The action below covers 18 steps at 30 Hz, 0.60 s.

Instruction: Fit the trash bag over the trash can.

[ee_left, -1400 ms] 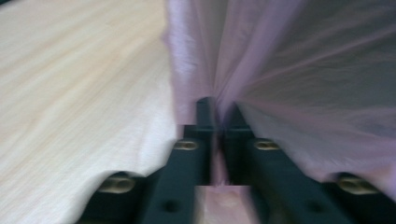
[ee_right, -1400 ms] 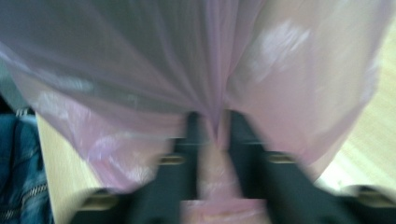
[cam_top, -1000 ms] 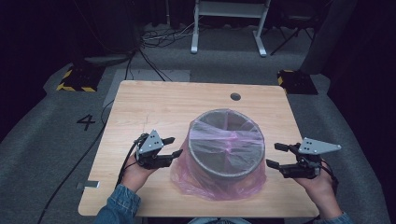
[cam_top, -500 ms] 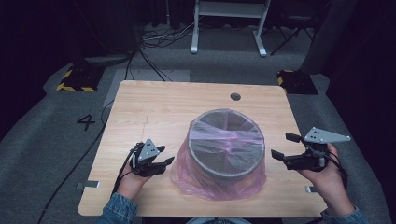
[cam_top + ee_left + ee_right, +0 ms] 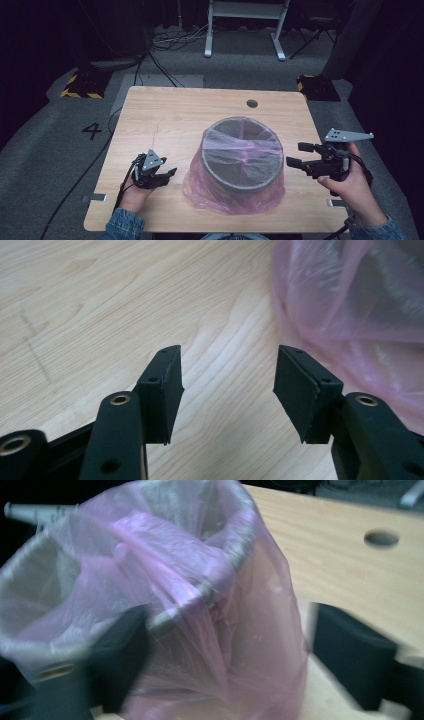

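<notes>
Step in hand: fitting a pink bag [image 5: 235, 192] over a round grey bin [image 5: 242, 152]; bag draped over the rim and down the wall, bunched loosely on the table [image 5: 170, 112] around the base.
Bin, place: standing on the near-centre of the table, between the two grippers, near the front edge.
Bin, axis: long axis vertical, mouth pointing straight up, round rim level; cross-shaped seam of bag film stretched over the opening.
Left gripper [image 5: 167, 175]: low over the table, just left of the bag's skirt, apart from it; jaws parted to a middling gap, nothing between the pads [image 5: 165, 390], bare wood visible through the gap.
Right gripper [image 5: 300, 155]: raised beside the bin's right wall, level with its upper half; jaws pointing at the bin, standing wide, having just narrowed slightly; in the right gripper view, blurred, bag film and rim [image 5: 200, 595] lying ahead between them, no pad pressing on it as far as can be told.
Next move, judged: left jaws to slide forward onto the loose film at the base and pinch it; right jaws to close on film near the rim; then pulling the slack down evenly.
Risk, judged: thin film tearing or slipping off the rim under an uneven pull; light bin shifting.
</notes>
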{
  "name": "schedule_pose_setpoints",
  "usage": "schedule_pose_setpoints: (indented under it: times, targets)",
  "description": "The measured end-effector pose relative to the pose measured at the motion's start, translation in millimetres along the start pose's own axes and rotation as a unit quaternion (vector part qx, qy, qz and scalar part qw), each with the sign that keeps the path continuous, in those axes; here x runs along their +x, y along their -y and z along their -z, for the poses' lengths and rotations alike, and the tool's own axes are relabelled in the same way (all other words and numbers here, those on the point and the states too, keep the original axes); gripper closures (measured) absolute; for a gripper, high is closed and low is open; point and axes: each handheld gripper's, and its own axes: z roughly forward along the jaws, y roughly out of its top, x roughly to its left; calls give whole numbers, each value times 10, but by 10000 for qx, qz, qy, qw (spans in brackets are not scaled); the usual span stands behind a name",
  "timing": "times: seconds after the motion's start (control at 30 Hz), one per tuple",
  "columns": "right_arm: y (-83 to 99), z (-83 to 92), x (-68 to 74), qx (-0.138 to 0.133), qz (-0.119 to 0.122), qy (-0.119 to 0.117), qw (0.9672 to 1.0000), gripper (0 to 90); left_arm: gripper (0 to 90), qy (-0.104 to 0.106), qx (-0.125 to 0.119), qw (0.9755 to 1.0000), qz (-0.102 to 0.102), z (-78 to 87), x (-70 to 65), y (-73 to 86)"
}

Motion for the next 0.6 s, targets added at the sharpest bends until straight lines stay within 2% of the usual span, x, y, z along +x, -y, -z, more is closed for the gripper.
schedule_pose_setpoints:
  times: [0.07,0.1,0.17,0.2,0.23,0.3,0.37,0.43,0.53,0.6]
  targets:
    - [-61,4,29,-24,211,-196,9996,96,449,-30,6,10000,55,0,31,30]
    - [-85,10,37,-100,298,-240,9992,98,449,-45,20,10000,68,0,44,43]
    - [-153,31,66,-300,612,-241,9974,203,448,-101,69,9999,109,-6,65,67]
    - [-187,27,81,-358,639,-215,9971,201,447,-129,104,9998,141,-12,78,81]
    - [-223,19,98,-387,615,-168,9972,179,446,-149,142,9996,177,-20,93,94]
    - [-298,2,129,-424,671,-7,9968,201,441,-196,224,9994,180,-33,119,118]
    - [-379,-24,152,-476,591,30,9971,207,437,-282,298,9989,206,-46,135,139]
    - [-460,-58,179,-564,545,113,9969,210,434,-299,347,9986,279,-51,160,164]
    - [-575,-122,219,-650,432,120,9969,211,419,-344,411,9980,339,-58,190,197]
    - [-645,-173,261,-656,461,158,9967,211,416,-395,439,9976,351,-64,205,217]
